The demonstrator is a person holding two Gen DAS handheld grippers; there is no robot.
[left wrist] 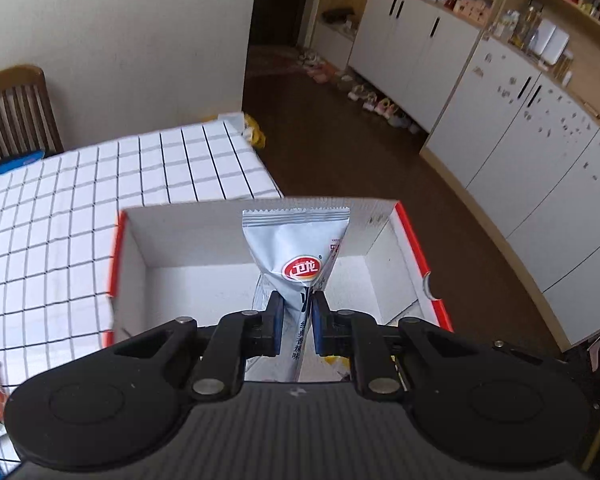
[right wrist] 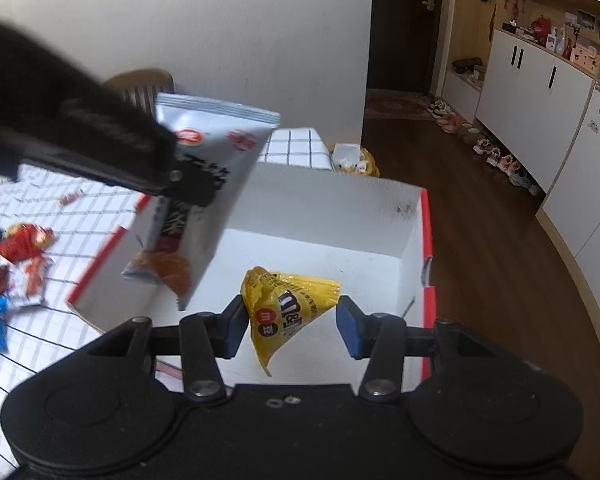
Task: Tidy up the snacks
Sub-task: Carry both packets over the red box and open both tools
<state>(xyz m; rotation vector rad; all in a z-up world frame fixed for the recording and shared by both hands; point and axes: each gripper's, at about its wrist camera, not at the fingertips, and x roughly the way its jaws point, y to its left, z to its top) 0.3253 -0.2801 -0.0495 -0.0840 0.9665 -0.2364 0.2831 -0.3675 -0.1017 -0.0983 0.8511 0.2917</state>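
Black gripper housing filled the bottom of both wrist views. Beyond it stood the biggest thing in play, a white cardboard box (left wrist: 204, 240) with red-orange outer edges, open at the top, resting on a table (left wrist: 80, 200) under a white cloth with a dark grid. Both grippers were above the open box.

Next in size was the grey-white snack packet (left wrist: 300, 264) with a red oval logo, pinched hard at its lower middle by the left gripper (left wrist: 295, 312), whose blue pads stood close together on the foil. From the right wrist view the same packet (right wrist: 216, 168) hung tilted over the box's left wall, the left gripper (right wrist: 188, 184) showing dark and blurred beside it.

Smaller again was the yellow candy bag (right wrist: 288, 308), held between the pads of the right gripper (right wrist: 292, 324); the left pad pressed its crumpled edge and the right pad met its corner, with the bag's tail hanging below.

Smallest were loose red, orange and blue wrappers (right wrist: 16, 264) scattered on the cloth left of the box.
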